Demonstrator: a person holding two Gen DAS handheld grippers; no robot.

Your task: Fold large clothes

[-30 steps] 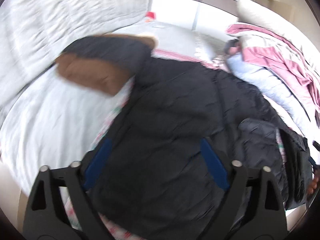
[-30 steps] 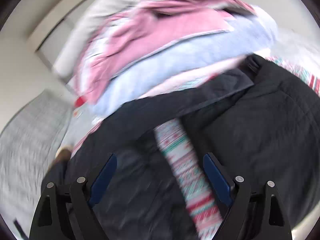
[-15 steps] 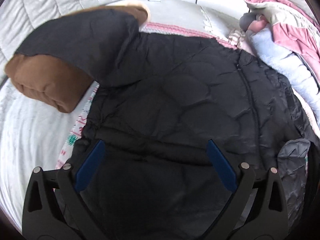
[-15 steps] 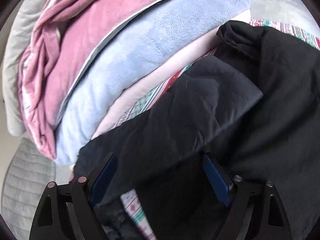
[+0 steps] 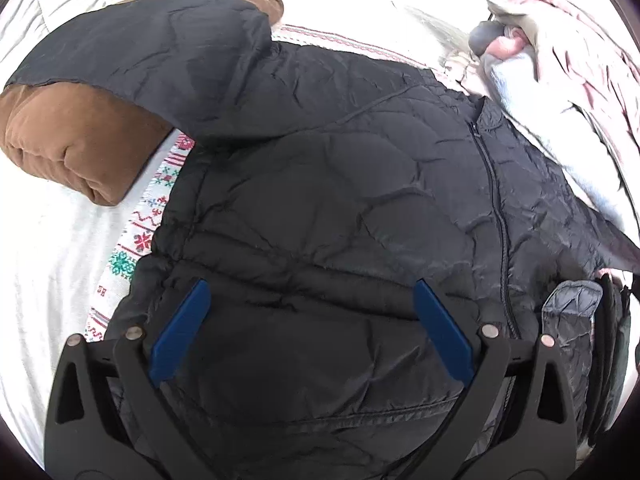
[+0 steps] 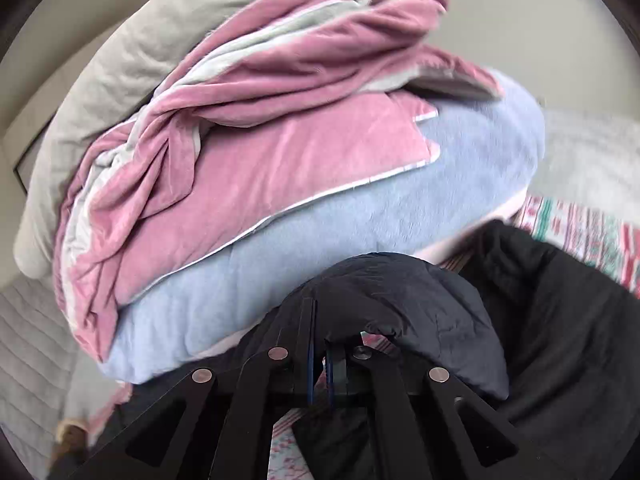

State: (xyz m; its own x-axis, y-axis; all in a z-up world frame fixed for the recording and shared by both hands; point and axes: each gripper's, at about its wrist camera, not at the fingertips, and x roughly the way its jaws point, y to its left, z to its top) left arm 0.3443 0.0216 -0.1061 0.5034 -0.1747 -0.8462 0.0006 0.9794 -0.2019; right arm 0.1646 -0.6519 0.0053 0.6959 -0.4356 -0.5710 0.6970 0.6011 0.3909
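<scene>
Black quilted fabric fills both views: your black quilted puffer jacket (image 5: 340, 184) lies spread, zip up, on the bed (image 5: 48, 248), over a white blanket with red and green cross-stitch patterns (image 5: 136, 236). Your left gripper (image 5: 308, 322) hangs over the jacket's lower front with its blue pads (image 5: 180, 332) standing wide apart and nothing pinched between them; whether the tips touch the cloth cannot be told. Your right gripper (image 6: 319, 350) has its pads drawn almost together, clamped on a bunched fold of the jacket (image 6: 404, 308) that bulges up over the fingertips.

Only the left wrist view shows the jacket's zip line and its sleeve draped over a brown cushion (image 5: 76, 148) at the upper left. Only the right wrist view shows the grip itself, and, close behind it, the stack of folded bedding: a pale blue fleece blanket (image 6: 320, 240), a pink velvet blanket (image 6: 256, 152) on top of it, and a grey pillow (image 6: 132, 52) behind.
</scene>
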